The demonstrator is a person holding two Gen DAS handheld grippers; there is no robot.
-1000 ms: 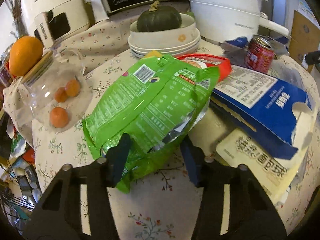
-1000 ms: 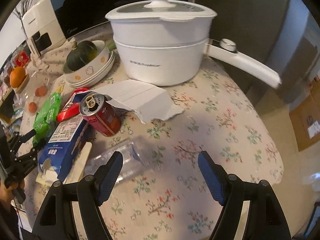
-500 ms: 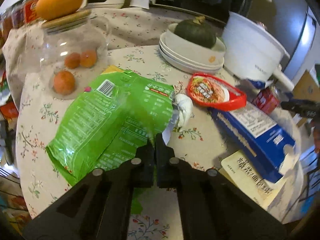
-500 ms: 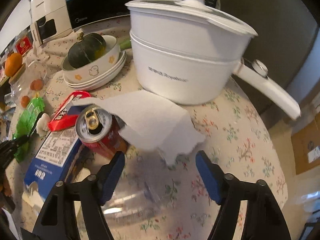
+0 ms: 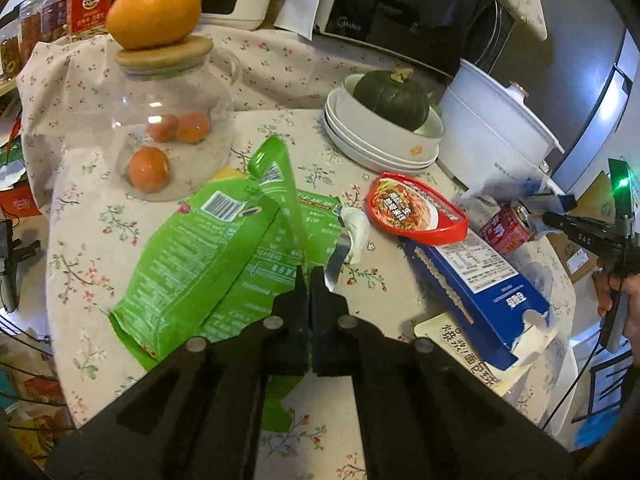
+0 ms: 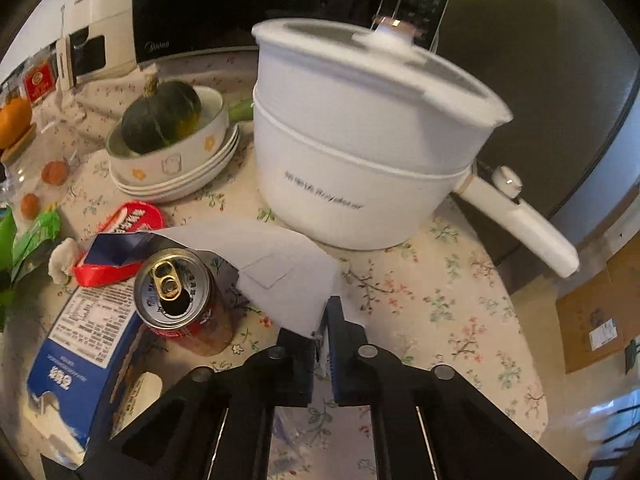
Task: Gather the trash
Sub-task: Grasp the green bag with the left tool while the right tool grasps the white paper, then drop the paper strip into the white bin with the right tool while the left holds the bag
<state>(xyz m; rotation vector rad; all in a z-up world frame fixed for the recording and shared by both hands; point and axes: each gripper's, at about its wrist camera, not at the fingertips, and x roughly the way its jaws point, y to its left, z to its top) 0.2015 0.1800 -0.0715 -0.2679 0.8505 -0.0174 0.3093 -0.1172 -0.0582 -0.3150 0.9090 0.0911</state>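
floral tablecloth (image 5: 100, 240) under crumpled green bag (image 5: 208, 248).

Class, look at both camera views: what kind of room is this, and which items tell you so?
Most likely a home kitchen or dining corner: a microwave behind a table with a floral cloth, a white electric cooking pot, and stacked bowls holding a green squash.

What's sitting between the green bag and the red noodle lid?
A crumpled white tissue lies between the green bag and red lid, seen from the left wrist.
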